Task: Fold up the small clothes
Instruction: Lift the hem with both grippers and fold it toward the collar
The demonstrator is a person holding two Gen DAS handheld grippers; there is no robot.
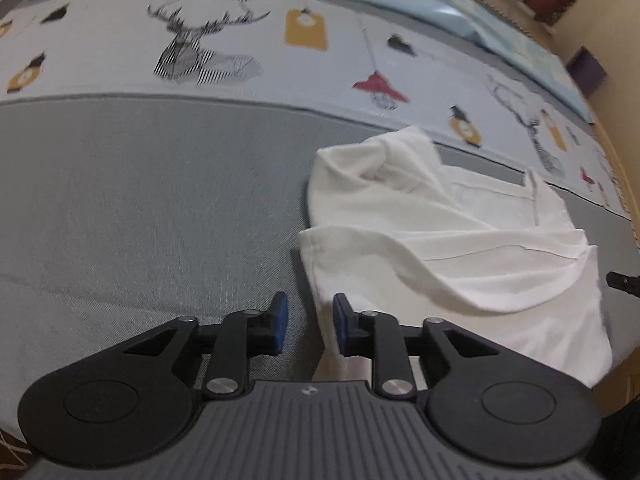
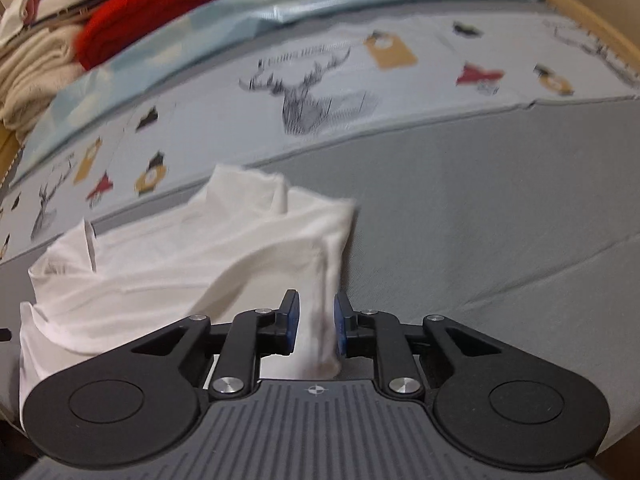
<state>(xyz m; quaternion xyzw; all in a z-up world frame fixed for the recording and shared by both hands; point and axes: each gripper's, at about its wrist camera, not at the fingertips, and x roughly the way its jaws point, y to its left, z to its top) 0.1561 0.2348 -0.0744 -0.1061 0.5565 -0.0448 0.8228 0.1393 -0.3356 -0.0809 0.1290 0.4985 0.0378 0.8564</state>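
Left claw (image 1: 307, 325), pads slightly parted, nothing gripped; right claw (image 2: 316, 326), pads slightly parted astride a shirt corner, not pinching.
White shirt (image 1: 460, 248) lay rumpled, partly folded, on the grey bedspread (image 1: 140, 200) below the printed deer band (image 1: 200, 44). Claws sat at its two near corners, apparently having laid a fold. Long axis ran across, claw to claw.

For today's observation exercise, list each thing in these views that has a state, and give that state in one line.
White garment: partly folded, rumpled, lying on the grey sheet.
Left claw: open, garment edge between the jaws, unpinched.
Right claw: open, garment corner between the jaws.
Red cloth: piled at the far edge.
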